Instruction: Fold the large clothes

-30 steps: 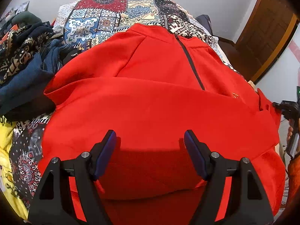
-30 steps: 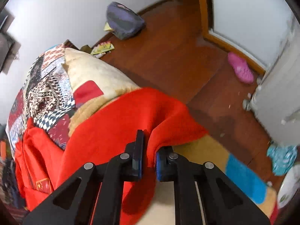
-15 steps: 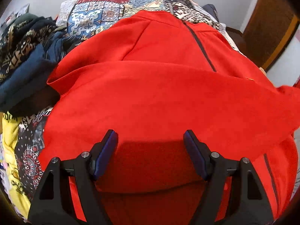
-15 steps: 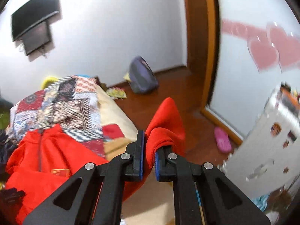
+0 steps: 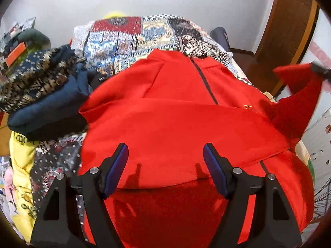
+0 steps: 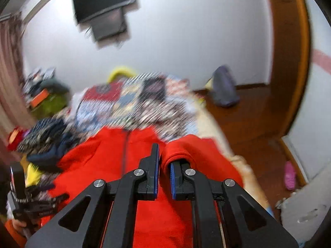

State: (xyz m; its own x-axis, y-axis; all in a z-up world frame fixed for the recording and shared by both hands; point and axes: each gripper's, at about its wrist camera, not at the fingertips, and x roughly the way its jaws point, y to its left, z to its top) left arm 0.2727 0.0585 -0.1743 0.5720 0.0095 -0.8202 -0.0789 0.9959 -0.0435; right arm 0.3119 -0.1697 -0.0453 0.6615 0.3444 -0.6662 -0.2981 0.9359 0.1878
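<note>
A red zip-up jacket lies front up on the patterned bedspread, one sleeve folded across its chest. My left gripper is open and empty, hovering over the jacket's lower part. My right gripper is shut on the red sleeve cuff and holds it raised over the jacket. In the left wrist view that lifted sleeve hangs in the air at the right, with the right gripper at its top edge. The right wrist view is motion blurred.
A pile of dark patterned and navy clothes lies left of the jacket, with a yellow garment below it. A wooden door and floor lie to the right. A grey bag sits on the floor. A TV hangs on the wall.
My right gripper has lifted the sleeve up off the bed's right side and swung it left over the jacket. My left gripper stays open and has pulled up and back a little.
</note>
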